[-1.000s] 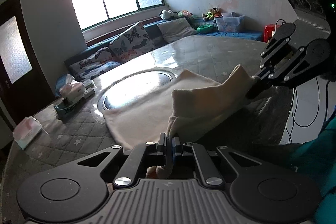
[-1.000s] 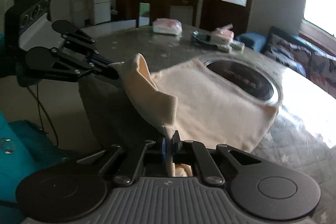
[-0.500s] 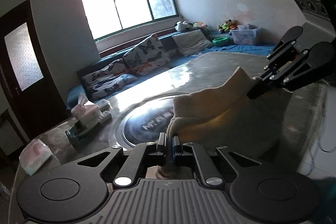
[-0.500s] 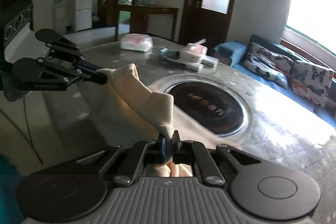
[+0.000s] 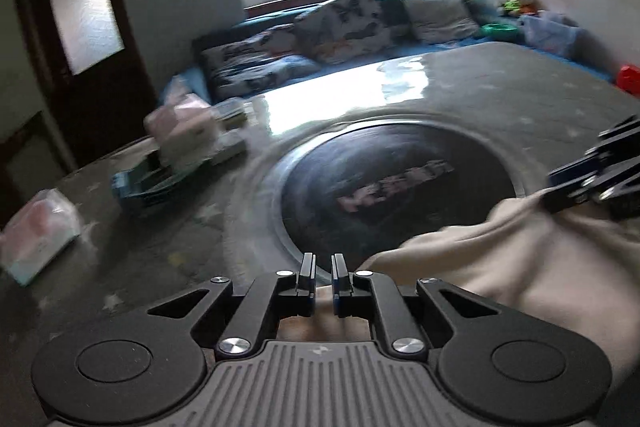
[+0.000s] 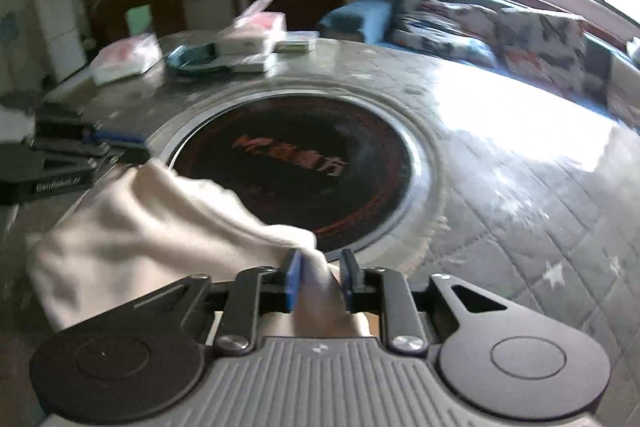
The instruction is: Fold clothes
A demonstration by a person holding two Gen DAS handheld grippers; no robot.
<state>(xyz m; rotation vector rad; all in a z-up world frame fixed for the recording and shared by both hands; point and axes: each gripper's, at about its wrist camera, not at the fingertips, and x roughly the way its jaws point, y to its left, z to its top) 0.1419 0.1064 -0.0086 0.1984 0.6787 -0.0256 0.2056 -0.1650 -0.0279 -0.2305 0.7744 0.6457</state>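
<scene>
A cream garment [image 5: 520, 259] lies bunched on the near part of the round table, between my two grippers. My left gripper [image 5: 322, 259] has its jaws opening, with a narrow gap at the tips and a fold of the cloth low between the fingers. The garment [image 6: 152, 227] spreads left from my right gripper [image 6: 320, 255], whose jaws are opening too, a loose ridge of cloth between the blue pads. The right gripper [image 5: 560, 187] shows at the cloth's far corner in the left wrist view. In the right wrist view the left gripper [image 6: 120, 147] shows at the left.
A dark round plate [image 6: 292, 167] with red lettering fills the middle of the grey quilted table [image 6: 540, 227]. Tissue packs [image 6: 124, 59] and a teal tray [image 6: 196, 59] stand at the far edge. A sofa with patterned cushions [image 5: 340, 23] runs under the window.
Both grippers swept forward and down over the table with the garment's corners. The cloth, which hung raised between them, now rests low. Both pairs of jaws have parted from shut.
</scene>
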